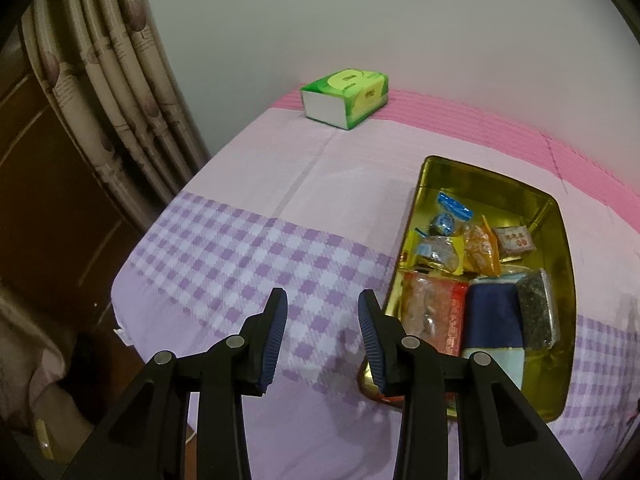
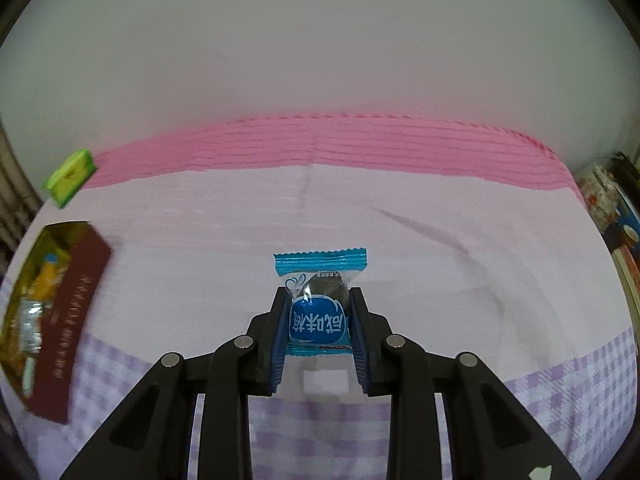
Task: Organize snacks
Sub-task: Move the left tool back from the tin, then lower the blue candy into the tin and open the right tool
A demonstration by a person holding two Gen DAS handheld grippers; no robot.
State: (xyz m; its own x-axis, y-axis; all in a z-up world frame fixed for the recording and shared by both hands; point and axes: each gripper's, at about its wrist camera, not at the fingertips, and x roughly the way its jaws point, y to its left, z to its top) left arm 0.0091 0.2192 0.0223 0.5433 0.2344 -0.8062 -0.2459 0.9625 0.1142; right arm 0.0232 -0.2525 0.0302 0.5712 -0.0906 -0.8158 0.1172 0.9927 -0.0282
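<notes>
The blue-wrapped candy (image 2: 320,312) is pinched across its middle by the right claw (image 2: 319,322), held over the bed (image 2: 440,240) midway between its side edges; it looks light and crinkly, slippery (best gripped over the hard lump, not the crimped ends). The left claw (image 1: 323,336) is spread, holding nothing, by the gold tin (image 1: 556,304) of snacks near the bed's front edge.

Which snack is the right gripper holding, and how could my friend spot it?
On the bed, find the right gripper, away from the gold tin. Its jaws pinch a small packet. It alone is off the cloth: blue label, crimped top, dark round sweet inside.
</notes>
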